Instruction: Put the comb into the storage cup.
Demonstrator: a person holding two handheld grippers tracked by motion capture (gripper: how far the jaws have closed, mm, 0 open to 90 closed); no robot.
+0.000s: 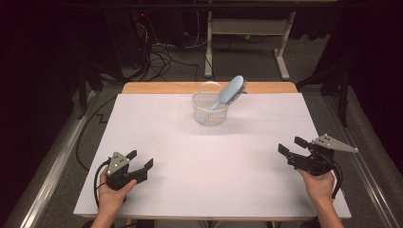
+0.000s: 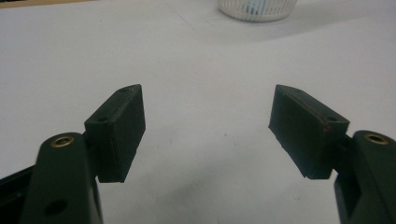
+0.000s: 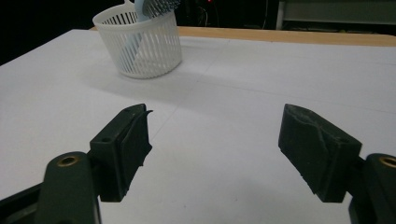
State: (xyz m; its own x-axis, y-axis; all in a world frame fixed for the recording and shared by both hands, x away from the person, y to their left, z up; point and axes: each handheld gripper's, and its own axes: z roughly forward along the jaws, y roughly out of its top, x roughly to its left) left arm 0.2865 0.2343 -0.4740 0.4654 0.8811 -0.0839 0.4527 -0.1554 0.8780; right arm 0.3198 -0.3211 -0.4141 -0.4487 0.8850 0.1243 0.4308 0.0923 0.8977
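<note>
A white slatted basket [image 1: 209, 110] stands at the far middle of the white table. A light blue hairbrush [image 1: 228, 92] leans in it, handle down, bristled head sticking out over the right rim. My left gripper [image 1: 141, 159] rests near the front left of the table, open, nothing between its jaws. My right gripper [image 1: 292, 145] sits near the front right, open and empty too. In the right gripper view the basket [image 3: 141, 45] with the hairbrush [image 3: 156, 6] is ahead to the left. The basket's base [image 2: 257, 9] shows at the top of the left gripper view.
The white table cover [image 1: 209, 156] lies on a wooden tabletop whose far edge [image 1: 157, 87] is bare. Beyond it are cables [image 1: 161, 52] on the floor and a white desk frame [image 1: 247, 28]. Metal rails run along both sides of the table.
</note>
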